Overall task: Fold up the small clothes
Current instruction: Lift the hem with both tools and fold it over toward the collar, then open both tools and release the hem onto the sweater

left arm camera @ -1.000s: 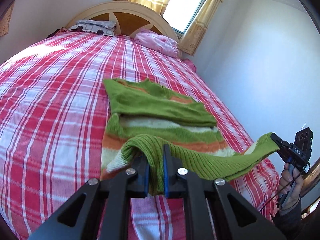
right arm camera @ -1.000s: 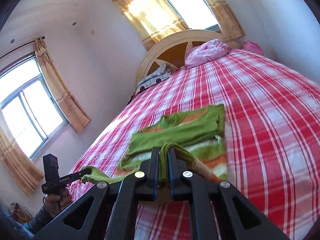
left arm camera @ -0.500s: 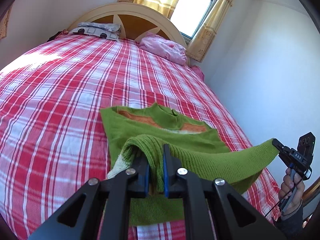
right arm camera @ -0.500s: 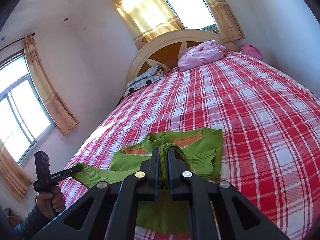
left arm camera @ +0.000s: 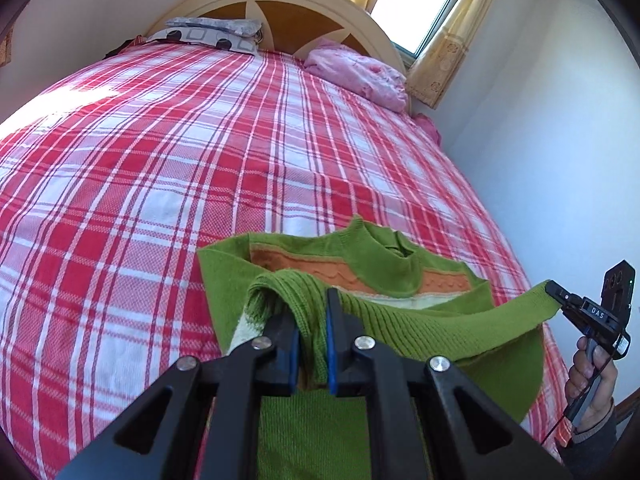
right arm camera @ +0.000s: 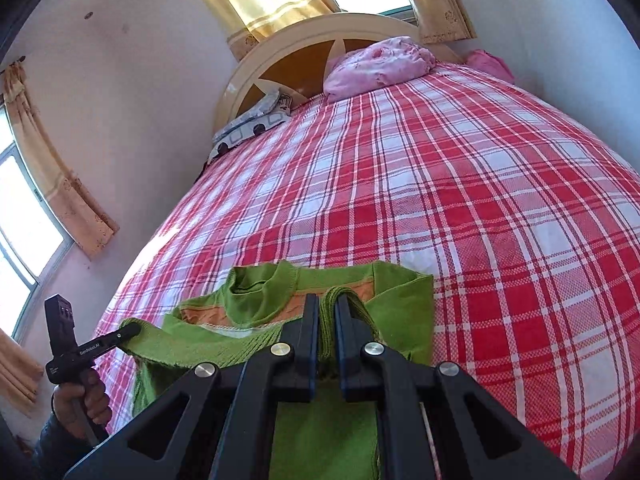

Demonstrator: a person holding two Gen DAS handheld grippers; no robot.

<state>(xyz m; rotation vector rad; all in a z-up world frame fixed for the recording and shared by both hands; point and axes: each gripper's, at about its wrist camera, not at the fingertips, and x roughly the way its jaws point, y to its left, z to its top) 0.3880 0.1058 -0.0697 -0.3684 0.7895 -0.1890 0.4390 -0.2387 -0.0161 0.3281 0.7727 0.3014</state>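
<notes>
A small green knit sweater (left arm camera: 384, 268) with orange and white stripes lies near the foot of the red plaid bed (left arm camera: 200, 152). My left gripper (left arm camera: 312, 316) is shut on the left corner of its ribbed hem. My right gripper (right arm camera: 327, 316) is shut on the right corner and also shows in the left wrist view (left arm camera: 560, 296). The hem (left arm camera: 460, 320) hangs taut between them, lifted over the sweater's body and close to the collar (right arm camera: 260, 284). The left gripper also shows in the right wrist view (right arm camera: 124, 334).
A grey patterned pillow (left arm camera: 216, 34) and a pink bundle (left arm camera: 356, 72) lie by the arched headboard (left arm camera: 300, 4). A wall runs close along the bed's right side (left arm camera: 540, 140). Curtained windows stand behind the headboard and on the left (right arm camera: 24, 208).
Both grippers have carried the lifted hem forward, towards the collar. The sweater's striped lower half is now covered by the folded-over part. Both grips have held.
</notes>
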